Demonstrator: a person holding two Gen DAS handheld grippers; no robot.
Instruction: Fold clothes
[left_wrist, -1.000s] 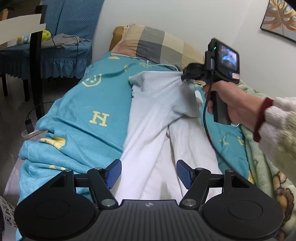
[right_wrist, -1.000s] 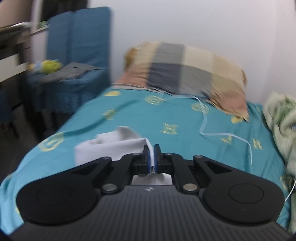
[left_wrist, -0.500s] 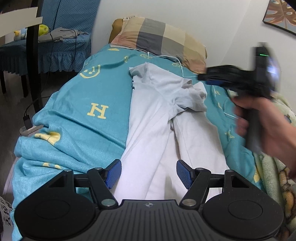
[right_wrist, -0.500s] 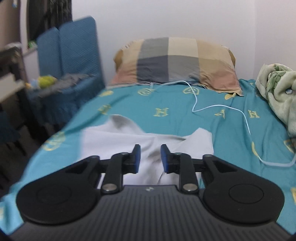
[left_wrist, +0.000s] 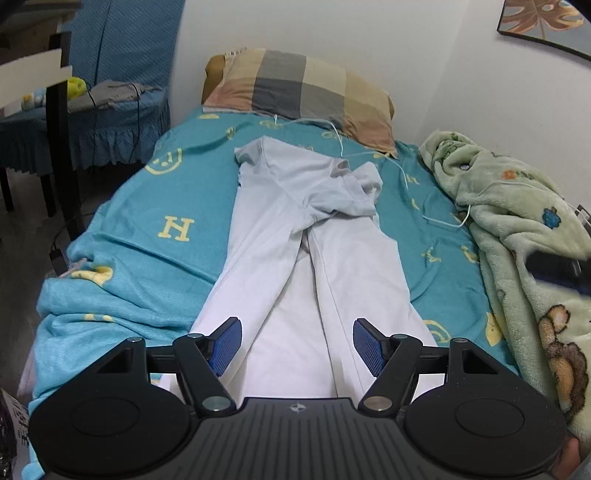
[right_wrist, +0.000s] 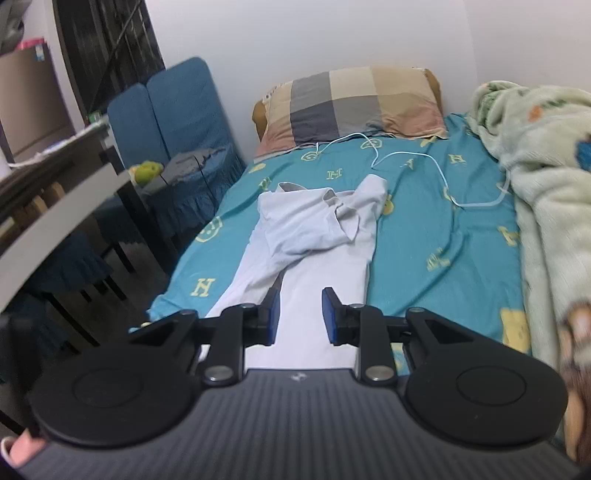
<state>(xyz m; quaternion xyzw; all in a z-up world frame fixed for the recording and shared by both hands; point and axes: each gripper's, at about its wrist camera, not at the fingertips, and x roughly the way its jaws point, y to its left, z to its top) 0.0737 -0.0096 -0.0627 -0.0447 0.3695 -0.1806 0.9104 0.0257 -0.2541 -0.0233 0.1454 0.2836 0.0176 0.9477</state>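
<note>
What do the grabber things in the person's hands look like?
Both look alike. The left gripper and right gripper have black angled fingers tipped with ribbed blue pads, silver pivot screws, a round black disc on each side, and a ridged dark-grey body with a small logo.

Bed (left_wrist: 122, 236), teal sheet with yellow motifs; on it: white shirt (left_wrist: 295, 236) lengthwise at centre; checked pillow (left_wrist: 306, 88) at head; white cable (left_wrist: 406, 184); green blanket (left_wrist: 517, 221) along right edge.

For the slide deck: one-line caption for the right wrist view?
Open right gripper hovers over white shirt on teal bedspread.
</note>
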